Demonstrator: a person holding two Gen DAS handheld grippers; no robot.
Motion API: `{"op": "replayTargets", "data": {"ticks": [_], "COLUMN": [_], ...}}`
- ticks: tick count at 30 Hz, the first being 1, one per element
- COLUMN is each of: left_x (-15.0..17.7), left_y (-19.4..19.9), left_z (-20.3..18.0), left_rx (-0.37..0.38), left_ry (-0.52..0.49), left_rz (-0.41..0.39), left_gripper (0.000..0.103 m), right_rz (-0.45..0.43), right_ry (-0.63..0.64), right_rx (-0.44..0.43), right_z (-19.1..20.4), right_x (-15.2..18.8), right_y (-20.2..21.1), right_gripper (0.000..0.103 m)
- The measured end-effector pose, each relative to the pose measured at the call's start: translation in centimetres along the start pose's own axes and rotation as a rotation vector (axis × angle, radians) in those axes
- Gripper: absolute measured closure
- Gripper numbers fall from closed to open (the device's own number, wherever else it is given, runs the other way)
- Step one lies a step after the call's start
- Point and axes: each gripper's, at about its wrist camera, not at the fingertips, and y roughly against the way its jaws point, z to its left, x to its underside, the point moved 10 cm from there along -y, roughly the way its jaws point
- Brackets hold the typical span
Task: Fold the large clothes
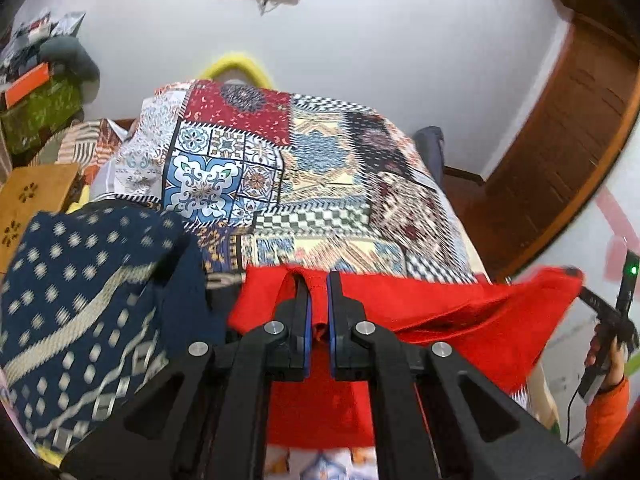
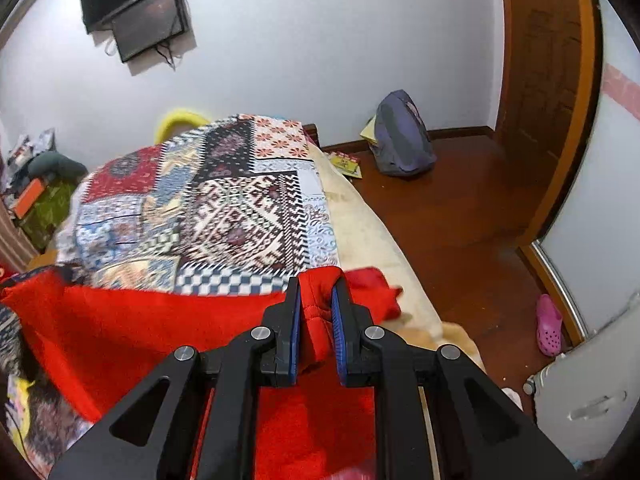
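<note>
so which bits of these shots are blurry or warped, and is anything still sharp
Left wrist view: the navy patterned cloth and patchwork bedspread smear with motion blur, while the left gripper, shut on the red garment, stays sharp. Right wrist view: the bedspread is streaked too, the right gripper crisp; fisheye bends the wooden door frame into a curve.

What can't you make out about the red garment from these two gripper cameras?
- Left wrist view: the red garment has its lower part hidden by the left gripper.
- Right wrist view: its hem runs off the bottom edge behind the right gripper.
- Both views: motion blur hides what garment it is.
</note>
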Motion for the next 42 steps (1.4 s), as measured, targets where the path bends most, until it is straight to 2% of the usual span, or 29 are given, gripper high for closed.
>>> {"op": "replayTargets", "data": {"ticks": [6,9,11,12,13,14,15,18,20,23,28,34,36,39,40,41,42], "left_x": [-0.7,-0.6,-0.6,-0.6,-0.8,-1.1,-1.6,-2.4,-2.3,-0.5,4.5,10.8,12.7,14.6,15.1,15.4,15.5], "left_y": [-7.7,-9.2,-9.0,-8.7,-8.2,-7.8,-6.8,-4.4,-3.4,-3.1,-4.7,-7.5,-8.5,-9.3,-9.5,-9.4,-9.1], "left_z": [2.4,2.9,2.7,2.5,2.4,2.3,2.1,0.7,-0.3,-2.3,-4.9,-6.0,-5.8,-5.0,-4.6,-4.2,-3.7], "left_rx": [-0.057,-0.104,-0.117,-0.126,-0.142,-0.157,-0.183,-0.203,-0.192,-0.148,-0.113,-0.057,-0.05,-0.069,-0.078,-0.088,-0.104], "left_ry": [0.019,0.009,-0.01,-0.021,-0.034,-0.046,-0.075,-0.151,-0.176,-0.219,-0.306,-0.321,-0.322,-0.326,-0.33,-0.337,-0.342], "left_rz": [0.112,0.141,0.142,0.139,0.129,0.114,0.082,0.014,0.002,0.033,0.119,0.235,0.268,0.282,0.279,0.266,0.248], "left_gripper": [0.098,0.097,0.095,0.09,0.087,0.078,0.069,0.059,0.056,0.054,0.05,0.049,0.049,0.045,0.043,0.038,0.03], "right_rz": [0.087,0.067,0.03,0.014,0.005,0.001,-0.009,-0.031,-0.031,-0.021,0.054,0.176,0.206,0.206,0.188,0.17,0.16], "right_ry": [0.022,-0.001,-0.021,-0.032,-0.042,-0.045,-0.041,0.031,0.095,0.17,0.295,0.349,0.364,0.431,0.455,0.463,0.462], "right_rx": [0.031,0.062,0.091,0.104,0.102,0.093,0.077,0.047,0.018,-0.032,-0.115,-0.194,-0.19,-0.118,-0.094,-0.083,-0.077], "right_z": [0.0,-0.6,-1.2,-1.4,-1.5,-1.5,-1.2,0.7,2.7,5.6,11.2,15.6,15.9,15.2,14.7,14.1,13.6], "right_x": [0.2,-0.2,-0.9,-1.4,-1.6,-1.9,-2.1,-2.2,-1.5,0.1,4.6,11.2,12.8,14.2,14.3,14.3,14.2], "right_y": [-4.9,-4.8,-3.9,-3.2,-2.4,-2.2,-1.5,0.2,1.1,1.7,0.2,-3.1,-4.1,-5.4,-5.4,-5.1,-4.7], "right_gripper": [0.09,0.085,0.083,0.082,0.077,0.069,0.066,0.063,0.056,0.046,0.044,0.044,0.044,0.043,0.038,0.03,0.028]}}
